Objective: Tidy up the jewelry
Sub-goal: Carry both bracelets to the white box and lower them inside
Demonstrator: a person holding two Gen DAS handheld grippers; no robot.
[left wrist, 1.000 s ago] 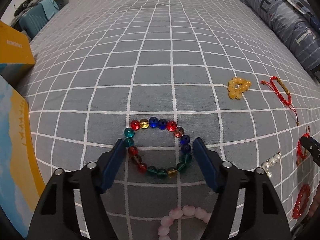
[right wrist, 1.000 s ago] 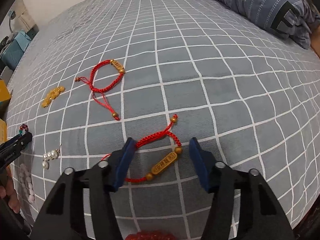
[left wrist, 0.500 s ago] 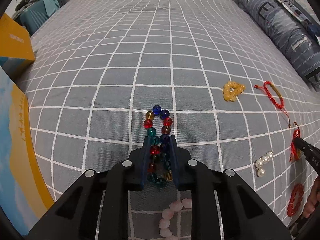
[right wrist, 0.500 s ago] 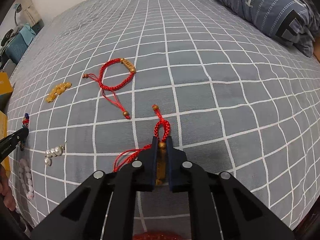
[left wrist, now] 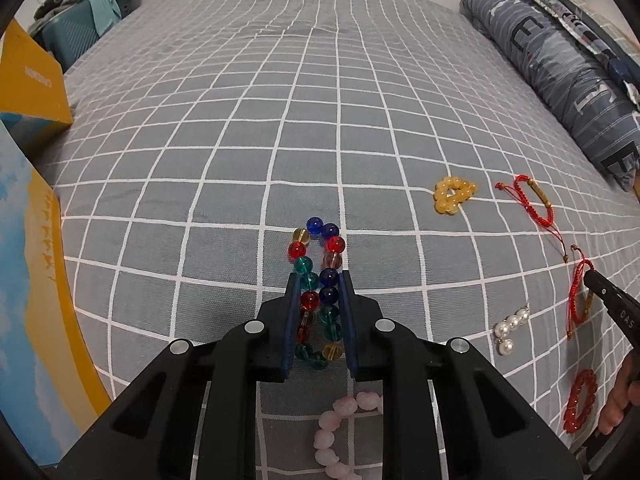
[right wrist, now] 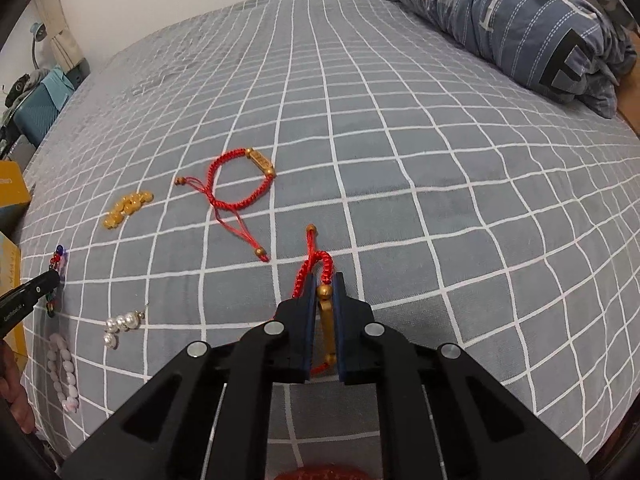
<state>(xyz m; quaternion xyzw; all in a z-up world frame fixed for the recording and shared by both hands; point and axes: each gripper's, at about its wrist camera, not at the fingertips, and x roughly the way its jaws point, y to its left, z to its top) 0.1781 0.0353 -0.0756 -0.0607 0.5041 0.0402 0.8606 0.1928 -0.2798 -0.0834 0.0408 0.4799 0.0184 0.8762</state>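
A grey bedsheet [left wrist: 224,168] with a white grid carries a multicoloured bead bracelet [left wrist: 318,264], yellow beads [left wrist: 454,194], and red cord bracelets [right wrist: 240,184].

My left gripper's arms hide part of the pink bead bracelet [left wrist: 340,432]. A dark red bracelet [right wrist: 320,473] is cut off at my right view's bottom edge, and the engraving on the gold bar [right wrist: 261,161] is too small to read.

Bedsheet [left wrist: 240,152]: matt woven cloth, grey with white grid. Multicolour bead bracelet [left wrist: 320,256]: glossy, glass-like, translucent. Red cord bracelet [right wrist: 320,264]: braided thread, smooth gold-toned bar. Pearl cluster [left wrist: 510,326]: shiny, smooth. Pink beads [left wrist: 332,432]: satin sheen. Gripper fingers [right wrist: 306,320]: matt black plastic, blue pads.
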